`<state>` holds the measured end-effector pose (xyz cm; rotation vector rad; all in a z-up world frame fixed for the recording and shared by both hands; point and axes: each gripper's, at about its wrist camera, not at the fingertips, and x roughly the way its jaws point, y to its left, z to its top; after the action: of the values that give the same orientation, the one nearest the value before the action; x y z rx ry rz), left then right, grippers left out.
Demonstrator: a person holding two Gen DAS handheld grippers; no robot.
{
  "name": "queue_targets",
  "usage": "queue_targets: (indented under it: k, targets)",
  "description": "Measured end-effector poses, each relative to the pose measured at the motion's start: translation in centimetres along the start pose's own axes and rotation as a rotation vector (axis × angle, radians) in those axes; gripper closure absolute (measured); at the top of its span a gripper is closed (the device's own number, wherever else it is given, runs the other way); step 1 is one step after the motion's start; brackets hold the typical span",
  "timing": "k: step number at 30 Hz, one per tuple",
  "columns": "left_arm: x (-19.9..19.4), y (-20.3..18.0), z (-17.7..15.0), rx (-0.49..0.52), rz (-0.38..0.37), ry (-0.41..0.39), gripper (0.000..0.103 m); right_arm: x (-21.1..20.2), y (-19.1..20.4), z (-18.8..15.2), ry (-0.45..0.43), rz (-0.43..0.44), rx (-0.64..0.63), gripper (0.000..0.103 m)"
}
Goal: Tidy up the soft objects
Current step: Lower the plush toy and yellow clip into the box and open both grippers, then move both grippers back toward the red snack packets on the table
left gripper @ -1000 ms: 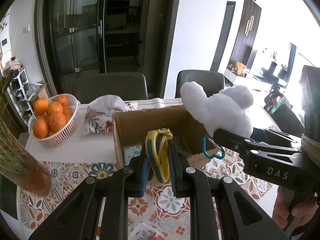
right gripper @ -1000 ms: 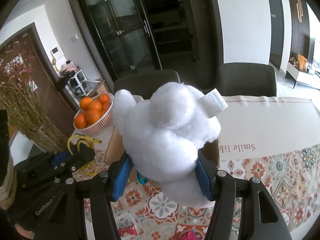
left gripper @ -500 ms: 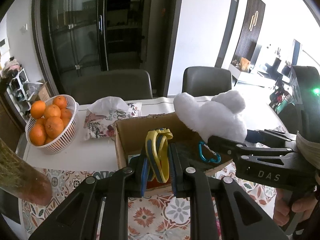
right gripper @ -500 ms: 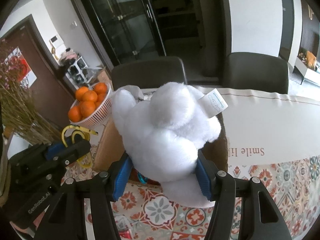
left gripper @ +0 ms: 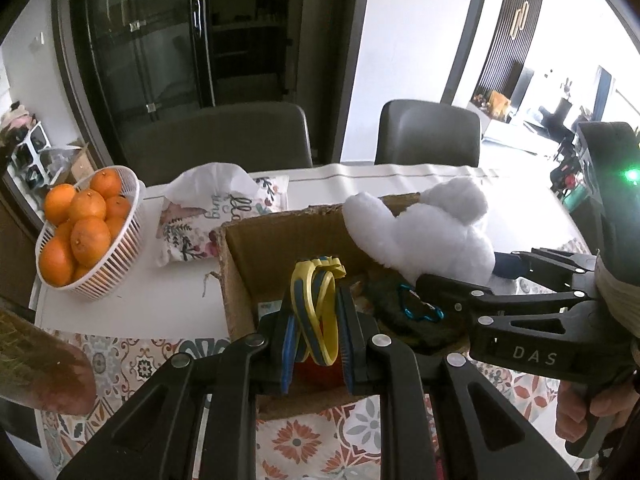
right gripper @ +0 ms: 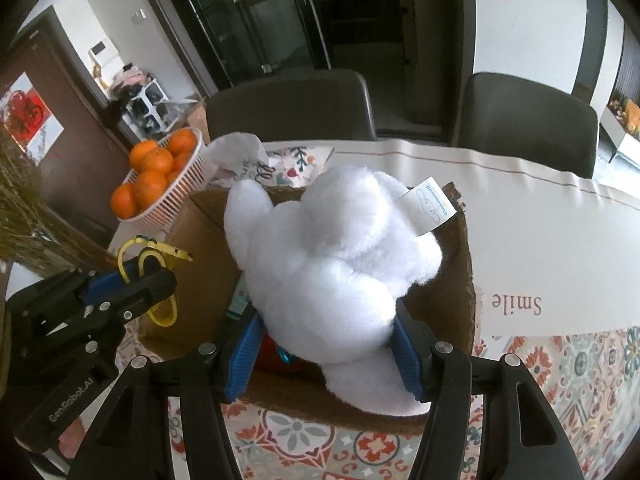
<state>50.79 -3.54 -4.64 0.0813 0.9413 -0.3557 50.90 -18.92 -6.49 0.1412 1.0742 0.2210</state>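
Note:
My left gripper [left gripper: 316, 320] is shut on a yellow and blue rubber band [left gripper: 316, 312] and holds it above the near side of an open cardboard box [left gripper: 256, 252]. My right gripper [right gripper: 324, 340] is shut on a white plush toy [right gripper: 332, 260] with a paper tag and holds it over the box [right gripper: 460, 300]. The plush also shows in the left wrist view [left gripper: 424, 236], over the box's right side. The left gripper and band show in the right wrist view [right gripper: 148, 280], left of the box. A dark item with a blue carabiner [left gripper: 420, 314] lies inside the box.
A white basket of oranges [left gripper: 80, 232] stands at the back left. A floral tissue pack [left gripper: 212, 216] lies behind the box. A vase of dried stems [left gripper: 36, 352] stands at the near left. Two dark chairs [left gripper: 428, 132] stand behind the table.
Both grippers have moved forward and down over the box. The plush now hangs lower, into the box opening. The band has come over the box's near edge.

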Motion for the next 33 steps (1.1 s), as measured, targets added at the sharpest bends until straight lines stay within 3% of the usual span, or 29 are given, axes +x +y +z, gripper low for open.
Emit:
queue_targets:
  k: [7,11,13,16,33]
  targets:
    - [2.1,0.3,0.2,-0.001,-0.001,0.048,0.082,1.9,-0.6,0.3,0.045,-0.002,0.015,0.040]
    - [2.8,0.3,0.2,0.003,-0.006,0.069,0.064,2.5,-1.1,0.2,0.070,0.017,0.039,0.039]
    - [2.8,0.2,0.2,0.007,-0.003,0.069,0.063,2.6,-1.1,0.2,0.068,0.023,0.040,0.035]
    - [2.6,0.2,0.1,0.012,0.008,0.066,0.059,2.1,-0.9,0.3,0.046,0.010,0.036,0.027]
    - [-2.6,0.1,-1.9,-0.017,0.069,0.002,0.049,-5.0,1.1,-2.1,-0.112,-0.120,0.040,0.027]
